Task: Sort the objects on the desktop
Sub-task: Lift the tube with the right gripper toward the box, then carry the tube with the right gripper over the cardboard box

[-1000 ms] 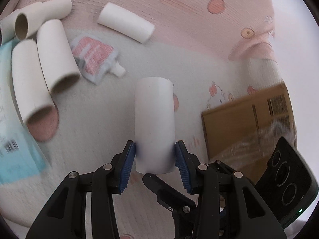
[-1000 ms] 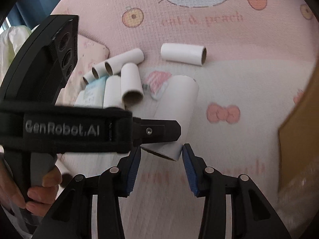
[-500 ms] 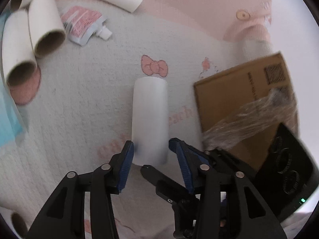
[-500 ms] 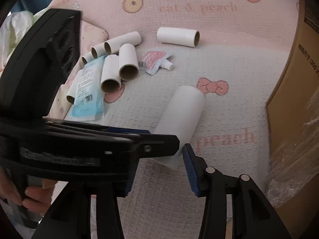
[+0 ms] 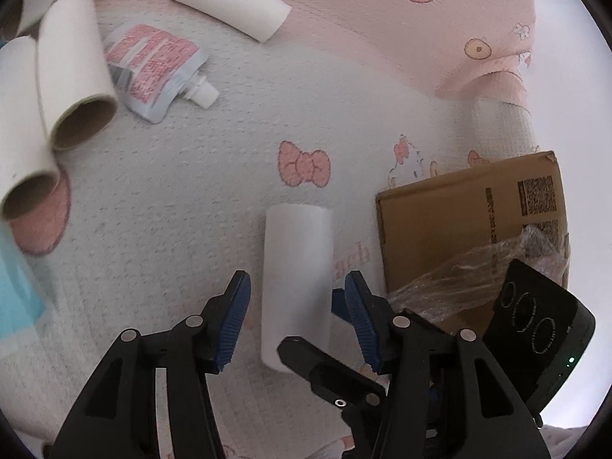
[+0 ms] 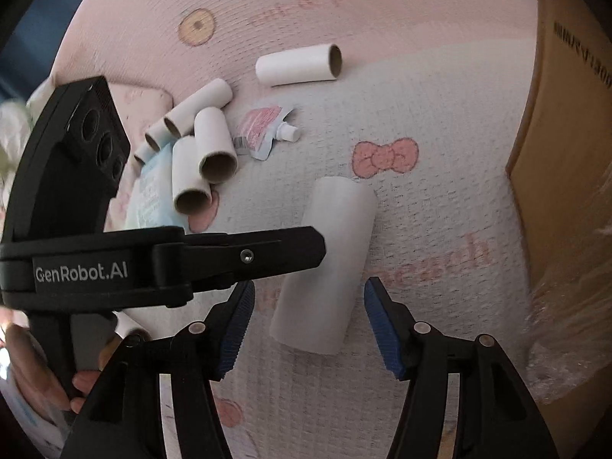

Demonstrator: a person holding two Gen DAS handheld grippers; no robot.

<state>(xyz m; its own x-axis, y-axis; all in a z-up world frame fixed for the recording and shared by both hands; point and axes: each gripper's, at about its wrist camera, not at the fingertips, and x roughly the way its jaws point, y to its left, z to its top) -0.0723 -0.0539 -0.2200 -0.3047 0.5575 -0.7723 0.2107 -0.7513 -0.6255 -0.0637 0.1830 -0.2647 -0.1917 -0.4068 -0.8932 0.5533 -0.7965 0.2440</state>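
Two tools straddle one white cardboard tube (image 5: 296, 287) lying on the pink-and-white patterned blanket (image 5: 172, 199), just beside the brown cardboard box (image 5: 459, 229). Its long axis runs away from both cameras. The left tool (image 5: 296, 321) and right tool (image 6: 308, 325) are opening, pads clear of it.

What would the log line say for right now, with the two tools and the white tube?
left tool: opening, pads off tube | right tool: opening, pads off tube | tube: lying on blanket, between both tools | box: right of tube

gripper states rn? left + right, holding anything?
Left gripper: jaws opening, white paper tube between them, pads clear of it.
Right gripper: jaws opening, same tube between, not gripped.
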